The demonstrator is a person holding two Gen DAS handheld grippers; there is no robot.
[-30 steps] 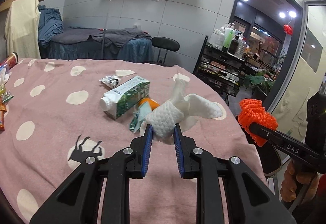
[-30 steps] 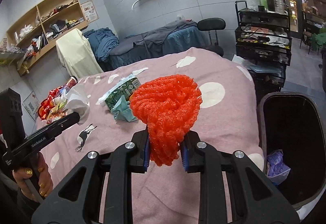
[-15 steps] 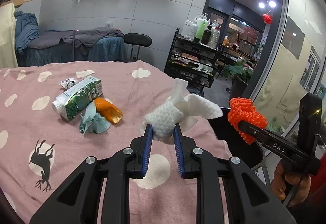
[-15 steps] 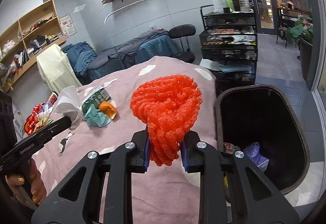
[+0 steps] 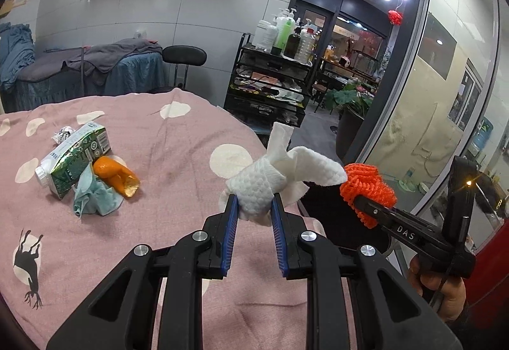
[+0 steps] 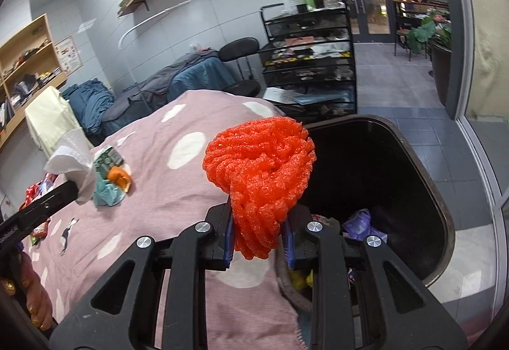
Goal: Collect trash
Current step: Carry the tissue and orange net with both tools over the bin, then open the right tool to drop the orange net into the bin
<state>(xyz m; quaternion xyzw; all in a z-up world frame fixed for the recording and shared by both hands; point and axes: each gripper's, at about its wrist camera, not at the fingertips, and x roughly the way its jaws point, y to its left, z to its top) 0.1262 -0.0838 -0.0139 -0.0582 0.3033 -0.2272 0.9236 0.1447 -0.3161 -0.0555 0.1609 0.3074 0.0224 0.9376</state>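
White letters "DAS" stand on the black arm of the right claw (image 5: 356, 199), seen to the right of the left claw (image 5: 253, 207). Print on the green carton (image 5: 74, 161), far left of it, is too small to read.

Embossed matt white paper towel (image 5: 261, 188); rough orange foam netting (image 6: 264, 175); glossy printed carton (image 5: 74, 159); soft matt pink cloth (image 5: 159, 165) over the counter; smooth black plastic bin (image 6: 423, 178).
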